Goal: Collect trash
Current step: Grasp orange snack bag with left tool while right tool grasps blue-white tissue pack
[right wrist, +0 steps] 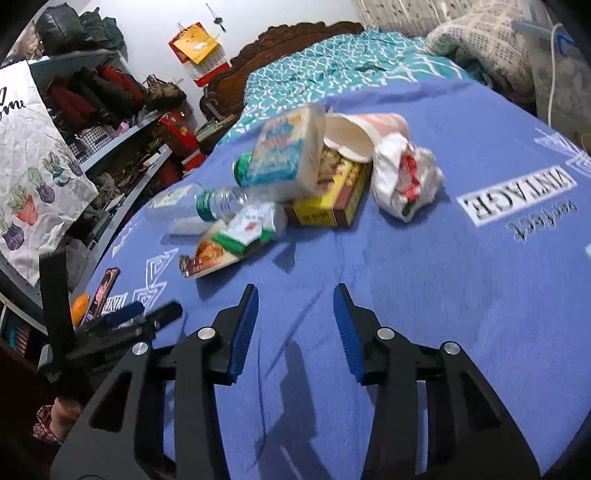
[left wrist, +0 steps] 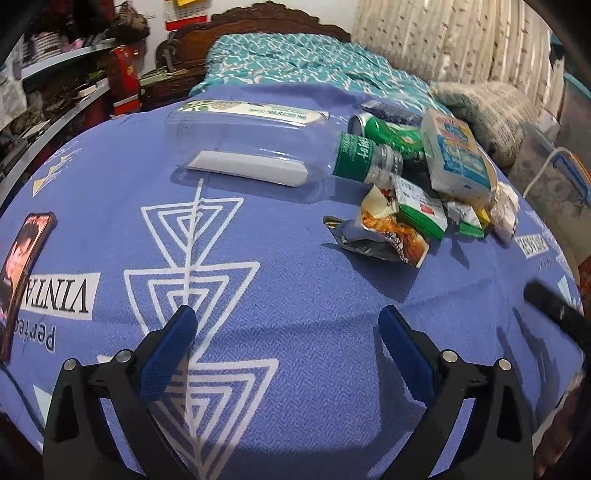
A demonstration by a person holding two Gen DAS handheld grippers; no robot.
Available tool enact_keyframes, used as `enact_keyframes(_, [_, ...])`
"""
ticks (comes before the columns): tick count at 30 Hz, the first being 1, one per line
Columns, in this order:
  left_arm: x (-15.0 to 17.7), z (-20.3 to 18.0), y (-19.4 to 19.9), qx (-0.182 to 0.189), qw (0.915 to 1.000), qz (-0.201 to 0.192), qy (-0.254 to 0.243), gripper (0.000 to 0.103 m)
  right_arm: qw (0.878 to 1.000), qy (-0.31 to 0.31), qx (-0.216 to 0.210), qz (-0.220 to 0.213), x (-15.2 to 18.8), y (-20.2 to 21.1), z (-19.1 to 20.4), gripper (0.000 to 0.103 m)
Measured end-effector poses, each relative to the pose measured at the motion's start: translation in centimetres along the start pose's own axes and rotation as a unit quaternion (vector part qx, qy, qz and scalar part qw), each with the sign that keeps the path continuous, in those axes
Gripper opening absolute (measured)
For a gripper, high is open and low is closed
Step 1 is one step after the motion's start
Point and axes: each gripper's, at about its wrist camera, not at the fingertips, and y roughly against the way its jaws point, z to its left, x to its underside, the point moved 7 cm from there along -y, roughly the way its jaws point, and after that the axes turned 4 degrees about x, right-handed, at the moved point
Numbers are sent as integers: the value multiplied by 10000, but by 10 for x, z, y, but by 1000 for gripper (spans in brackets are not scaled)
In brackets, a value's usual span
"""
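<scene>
Approach step, by judgement: left claw (left wrist: pixel 286 332) spread wide and right claw (right wrist: pixel 295 314) part-open, both empty, short of the trash pile (right wrist: pixel 295 184) on the blue bedspread (right wrist: pixel 461 295); next, advance onto the nearest noodle wrapper (right wrist: pixel 218 254)

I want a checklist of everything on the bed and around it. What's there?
Surface: blue printed blanket spread over a bed, teal bedding behind.
Job's things: trash pile with a green-labelled bottle, green can, snack wrappers, yellow box, paper cup, crumpled white bag.
Clutter: clear plastic container on its side; photo card at the blanket's edge.
Grippers: left gripper wide open, empty; right gripper partly open, nothing between its fingers.
Cables: white cord beside the bed.
Surroundings: crowded shelves, carved headboard, curtain.
</scene>
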Motion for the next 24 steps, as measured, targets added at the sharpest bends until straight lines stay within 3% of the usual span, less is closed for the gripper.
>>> enact_keyframes(2, [-6, 3, 2, 263, 9993, 119, 218, 94, 10000, 61, -19, -26, -11, -4, 2, 45])
enact_keyframes(4, [-17, 5, 6, 582, 9973, -1, 445, 94, 9999, 65, -124, 22, -23, -10, 6, 46])
enact_keyframes(8, [-39, -8, 8, 1056, 9937, -111, 367, 88, 9997, -54, -234, -104, -54, -22, 9, 48])
enact_keyframes(10, [-47, -16, 3, 1290, 9910, -44, 354, 78, 9995, -70, -245, -192, -74, -31, 10, 58])
enact_keyframes(13, [-53, -27, -12, 1414, 9896, 102, 235, 75, 9994, -150, -231, -210, -96, -48, 9, 71])
enact_keyframes(16, [-49, -38, -24, 1612, 9861, 305, 258, 74, 9994, -201, -261, -68, -107, -72, 8, 76])
enact_keyframes(18, [-46, -42, -29, 1622, 9859, 335, 245, 66, 9985, -368, -400, 100, -106, -86, 5, 76])
enact_keyframes(19, [-46, -44, -29, 1563, 9871, 286, 173, 48, 9975, -434, -531, 170, -106, -92, 5, 69])
enact_keyframes(20, [-45, -46, -30, 1609, 9863, 330, 154, 46, 9966, -439, -650, 242, -104, -96, 7, 57])
enact_keyframes(21, [-45, -47, -29, 1657, 9855, 316, 160, 34, 9961, -414, -725, 293, -102, -97, 11, 45])
enact_keyframes(22, [-45, -44, -27, 1654, 9857, 274, 161, 31, 9957, -405, -776, 285, -99, -95, 15, 38])
enact_keyframes(24, [-44, -41, -17, 1662, 9859, 147, 136, 26, 9957, -307, -873, 82, -94, -79, 25, 34])
